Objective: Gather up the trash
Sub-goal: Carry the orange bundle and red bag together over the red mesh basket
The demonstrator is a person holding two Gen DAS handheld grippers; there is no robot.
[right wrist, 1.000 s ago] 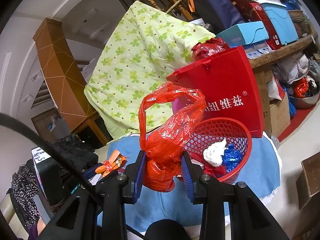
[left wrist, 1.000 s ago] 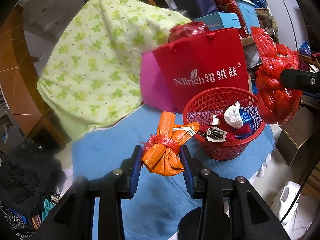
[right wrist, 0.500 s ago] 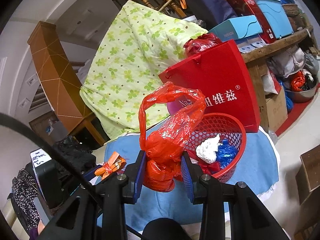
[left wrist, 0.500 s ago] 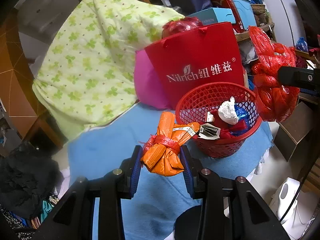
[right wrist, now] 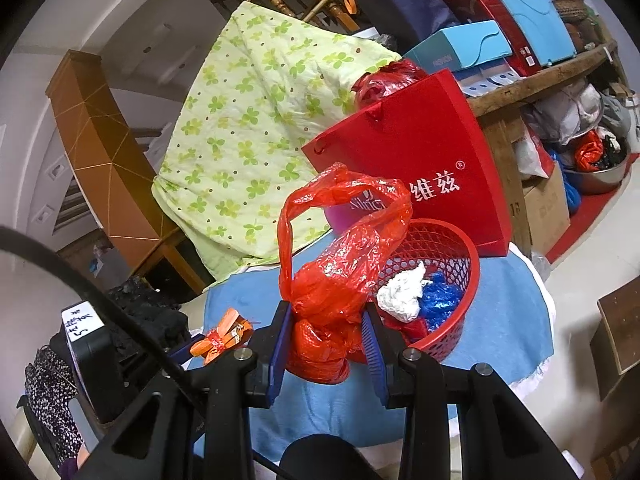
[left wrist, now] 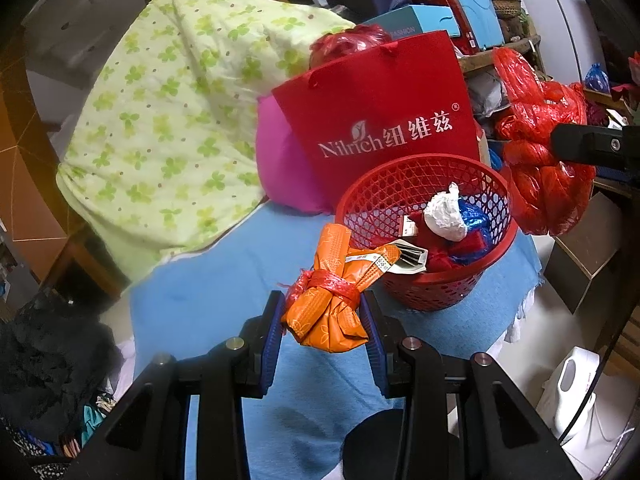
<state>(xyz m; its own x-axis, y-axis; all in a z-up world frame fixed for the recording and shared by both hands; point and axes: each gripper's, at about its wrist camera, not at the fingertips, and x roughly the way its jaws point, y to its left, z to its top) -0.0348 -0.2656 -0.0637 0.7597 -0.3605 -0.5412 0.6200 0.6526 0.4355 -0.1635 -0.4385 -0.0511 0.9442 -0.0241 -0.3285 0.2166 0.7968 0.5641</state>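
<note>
My left gripper (left wrist: 323, 322) is shut on an orange wrapper bundle (left wrist: 330, 300) tied with red string, held above the blue cloth just left of the red mesh basket (left wrist: 430, 280). The basket (right wrist: 452, 320) holds a white crumpled wad (left wrist: 446, 216), blue foil and red scraps. My right gripper (right wrist: 326, 340) is shut on a red plastic bag (right wrist: 340, 276), held above the basket's near-left rim. The bag also shows in the left wrist view (left wrist: 544, 172) at the right, and the orange bundle in the right wrist view (right wrist: 222, 336) at the lower left.
A blue cloth (left wrist: 224, 280) covers the round table. A red Nilrich paper bag (left wrist: 384, 120) and a pink cushion (left wrist: 280, 168) stand behind the basket. A green flowered quilt (left wrist: 172, 120) drapes at the left. Boxes and shelves crowd the right; a white jug (left wrist: 572, 392) stands on the floor.
Both grippers have kept their holds. The views have drifted slightly, with the basket and red paper bag sliding a little left and down in the left wrist view.
</note>
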